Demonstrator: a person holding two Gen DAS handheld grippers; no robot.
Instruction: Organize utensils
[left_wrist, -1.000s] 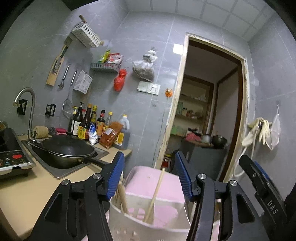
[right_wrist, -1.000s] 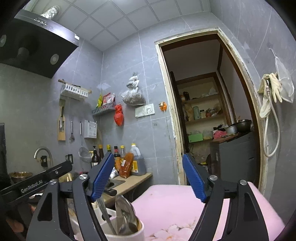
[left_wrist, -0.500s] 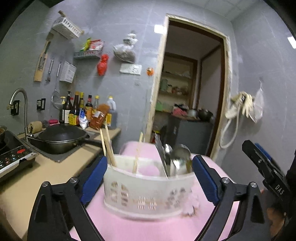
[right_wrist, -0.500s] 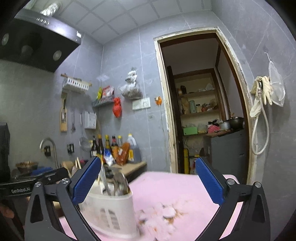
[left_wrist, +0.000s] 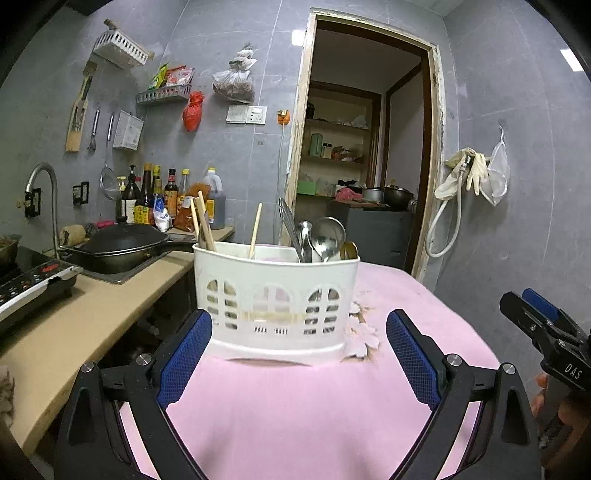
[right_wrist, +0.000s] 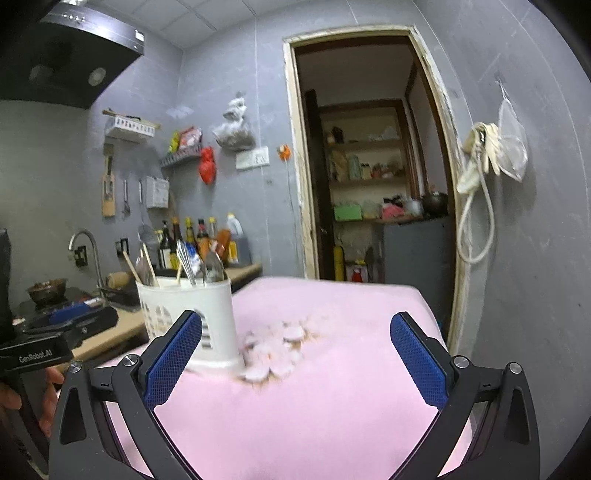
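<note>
White utensil caddy (left_wrist: 275, 299) standing upright on a pink-covered table (left_wrist: 314, 417), wooden chopsticks (left_wrist: 204, 225) and metal spoons (left_wrist: 325, 238) inside, left gripper (left_wrist: 298, 356) and right gripper (right_wrist: 293, 360) both spread wide after just opening, nothing between the jaws, caddy just ahead of them.
</note>
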